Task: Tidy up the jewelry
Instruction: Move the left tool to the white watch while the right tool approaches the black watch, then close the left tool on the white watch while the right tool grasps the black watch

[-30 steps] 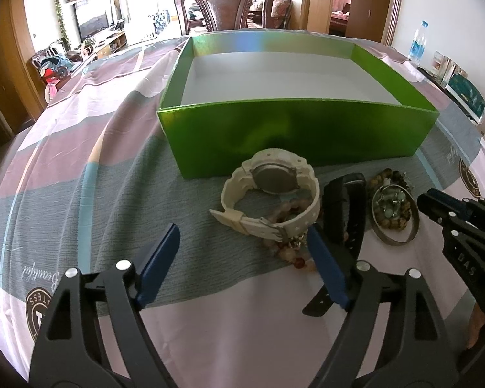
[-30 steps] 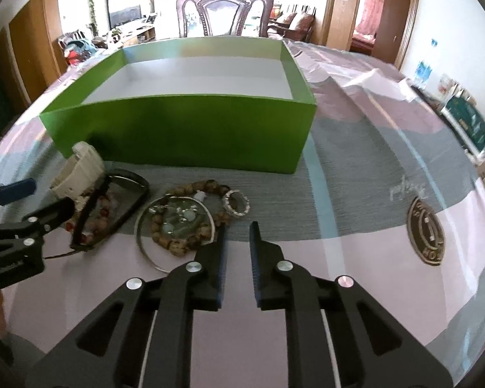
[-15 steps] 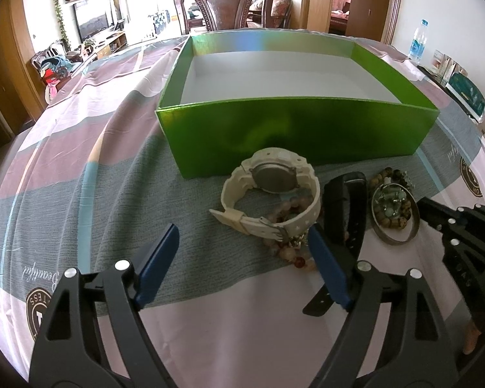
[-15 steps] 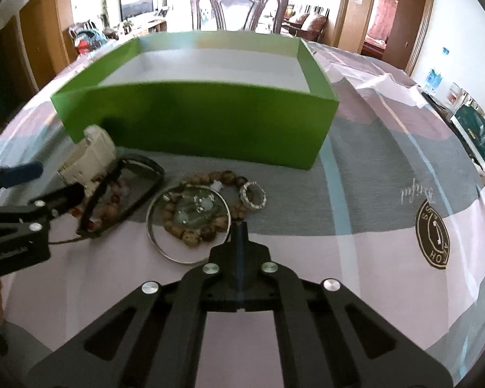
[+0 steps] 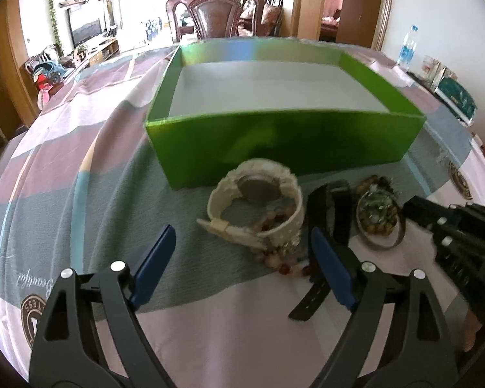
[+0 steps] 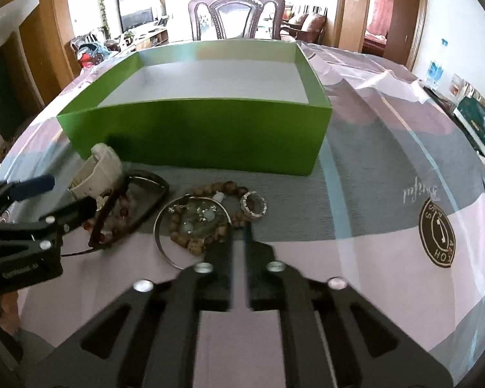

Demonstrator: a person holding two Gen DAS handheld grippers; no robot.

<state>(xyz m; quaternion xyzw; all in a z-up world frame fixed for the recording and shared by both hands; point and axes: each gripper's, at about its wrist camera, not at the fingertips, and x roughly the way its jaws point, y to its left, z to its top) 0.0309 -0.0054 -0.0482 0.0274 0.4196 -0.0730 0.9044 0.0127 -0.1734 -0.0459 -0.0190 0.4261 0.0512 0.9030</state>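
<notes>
We find the left gripper (image 5: 239,252) spread wide, the right gripper (image 6: 239,236) nearly clenched—its hold on the brown wooden-bead bracelet (image 6: 190,239) we cannot tell.

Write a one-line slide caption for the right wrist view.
Right gripper, nearly shut, at the wooden bead bracelet before an empty green box; open left gripper by the cream watch.

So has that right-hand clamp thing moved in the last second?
Yes. In its own view, the green box and bead bracelet sit lower and nearer, so the right gripper has edged forward toward the jewelry; its fingers also closed.
</notes>
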